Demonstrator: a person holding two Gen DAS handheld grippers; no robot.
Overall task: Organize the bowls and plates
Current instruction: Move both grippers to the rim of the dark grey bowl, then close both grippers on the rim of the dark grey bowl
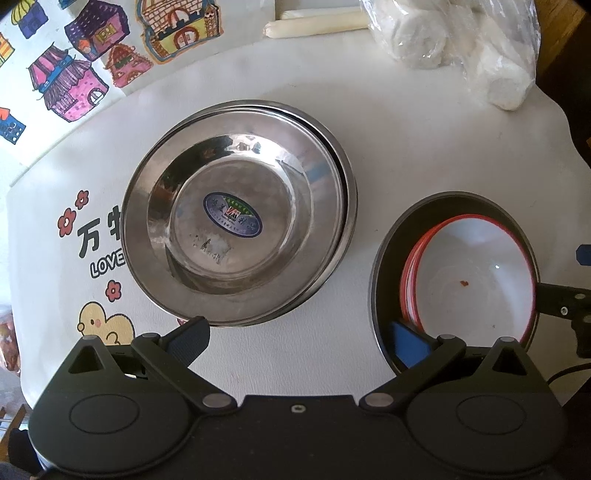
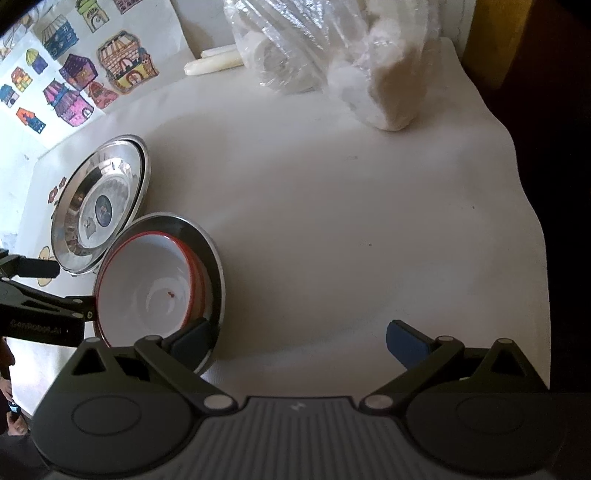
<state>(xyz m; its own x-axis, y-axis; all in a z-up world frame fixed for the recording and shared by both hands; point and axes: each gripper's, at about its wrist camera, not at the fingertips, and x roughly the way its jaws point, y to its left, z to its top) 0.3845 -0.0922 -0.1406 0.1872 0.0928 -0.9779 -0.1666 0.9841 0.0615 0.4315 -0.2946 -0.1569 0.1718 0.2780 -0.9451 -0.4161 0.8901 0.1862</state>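
Observation:
A stack of steel plates (image 1: 240, 214) lies on the white table cover, a blue oval sticker on the top one. To its right a dark steel bowl (image 1: 384, 266) holds nested white bowls with red rims (image 1: 476, 273). My left gripper (image 1: 299, 338) is open and empty, above the cover between plates and bowl; its right finger overlaps the dark bowl's near rim. In the right wrist view the plates (image 2: 99, 206) and the white bowls (image 2: 147, 288) sit at the left. My right gripper (image 2: 301, 338) is open and empty; its left fingertip overlaps the dark bowl's rim (image 2: 218, 273).
A clear plastic bag of white rolls (image 1: 461, 44) and white candles (image 1: 314, 24) lie at the back. A sheet of coloured house drawings (image 1: 74, 62) lies at the back left. The cover's right edge (image 2: 532, 229) drops off into dark. The left gripper's body (image 2: 37, 306) shows at the left.

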